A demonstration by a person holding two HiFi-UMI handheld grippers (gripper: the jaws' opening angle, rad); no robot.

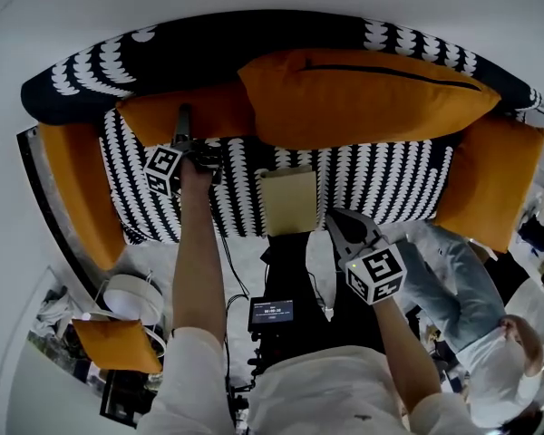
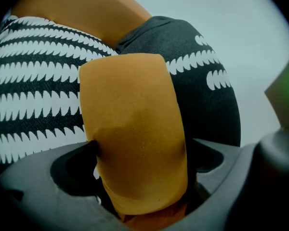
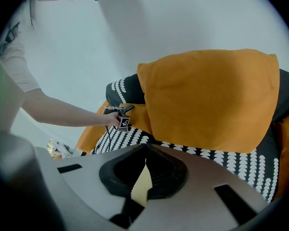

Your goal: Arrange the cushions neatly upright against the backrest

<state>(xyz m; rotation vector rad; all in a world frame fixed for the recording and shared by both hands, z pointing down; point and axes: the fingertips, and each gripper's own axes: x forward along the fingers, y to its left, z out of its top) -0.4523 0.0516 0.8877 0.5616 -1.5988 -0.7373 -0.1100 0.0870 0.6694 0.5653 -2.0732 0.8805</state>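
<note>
Grey right gripper (image 3: pixel 145 150) pressed together, empty, hanging back over the seat. Farther on, left gripper (image 1: pixel 183 120) spread wide round one end of small orange fabric cushion (image 1: pixel 222 114), long axis sideways along black white-scalloped sofa backrest (image 1: pixel 208 48), beside big orange cushion (image 1: pixel 363 98). Nearer the left hand. No readable writing.

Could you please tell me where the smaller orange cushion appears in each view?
Head view: smaller orange cushion upper left, against the backrest.
Left gripper view: centre, between the left tool's jaws.
Right gripper view: centre-left, behind the large cushion.
Shared landmark: black-and-white sofa cover.
</note>
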